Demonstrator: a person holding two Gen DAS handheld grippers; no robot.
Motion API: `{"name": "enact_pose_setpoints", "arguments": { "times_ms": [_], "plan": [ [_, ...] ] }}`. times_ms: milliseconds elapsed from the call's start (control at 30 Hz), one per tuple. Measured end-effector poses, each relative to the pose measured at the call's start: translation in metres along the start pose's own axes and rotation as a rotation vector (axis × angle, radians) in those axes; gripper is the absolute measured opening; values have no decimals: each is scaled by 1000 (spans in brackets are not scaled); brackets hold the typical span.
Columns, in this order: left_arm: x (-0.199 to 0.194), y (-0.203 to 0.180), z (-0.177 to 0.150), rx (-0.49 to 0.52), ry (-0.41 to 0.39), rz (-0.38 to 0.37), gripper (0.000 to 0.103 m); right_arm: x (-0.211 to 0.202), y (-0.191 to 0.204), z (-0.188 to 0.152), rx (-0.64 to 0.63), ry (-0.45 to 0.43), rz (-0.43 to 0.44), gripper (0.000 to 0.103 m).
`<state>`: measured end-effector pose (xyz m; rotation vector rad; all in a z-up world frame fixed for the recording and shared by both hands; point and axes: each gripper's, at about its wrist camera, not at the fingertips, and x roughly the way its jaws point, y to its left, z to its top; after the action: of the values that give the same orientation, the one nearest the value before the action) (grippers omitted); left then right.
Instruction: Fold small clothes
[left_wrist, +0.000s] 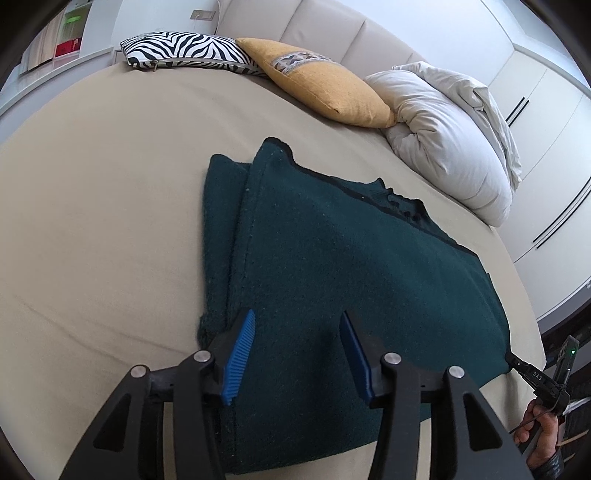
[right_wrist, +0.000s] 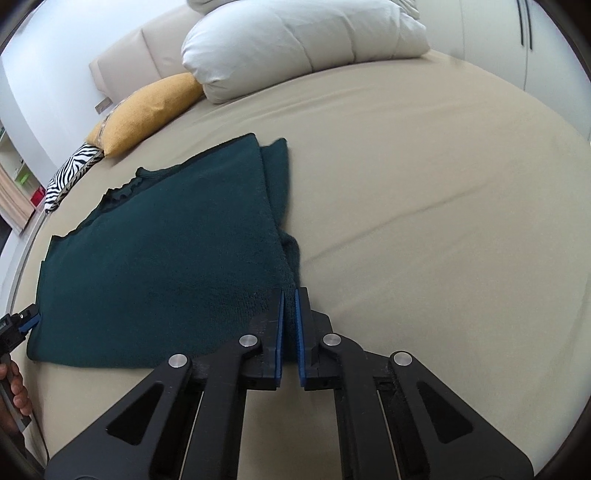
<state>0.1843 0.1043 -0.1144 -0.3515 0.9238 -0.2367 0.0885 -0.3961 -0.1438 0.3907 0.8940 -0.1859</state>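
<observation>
Dark green sweater (left_wrist: 332, 258) lies flat on bed (left_wrist: 92, 221), sleeves folded in. Right gripper (right_wrist: 290, 295) jaws clamped on its near corner. Left gripper (left_wrist: 297, 321) jaws apart over the opposite hem, gripping nothing.

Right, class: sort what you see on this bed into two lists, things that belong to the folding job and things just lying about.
Part of the job:
- green sweater
- left gripper, fingers apart over the sweater
- right gripper, fingers shut on the sweater's edge

Just lying about:
- zebra pillow
- yellow cushion
- white duvet
</observation>
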Motion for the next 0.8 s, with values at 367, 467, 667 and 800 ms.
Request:
{"name": "enact_pose_setpoints", "arguments": {
  "times_ms": [367, 467, 667, 800],
  "plan": [
    [-10, -1, 7, -24, -18, -7, 51, -10, -3, 12, 31, -16, -56, 49],
    [-11, -7, 19, -6, -42, 6, 52, -28, 7, 24, 43, -106, 7, 52],
    [14, -40, 66, 84, -95, 45, 54, 8, 87, 66, -106, -19, 306, 52],
    [43, -54, 99, 87, -118, 65, 56, 61, 147, 92, -167, 66, 403, 52]
  ]
}}
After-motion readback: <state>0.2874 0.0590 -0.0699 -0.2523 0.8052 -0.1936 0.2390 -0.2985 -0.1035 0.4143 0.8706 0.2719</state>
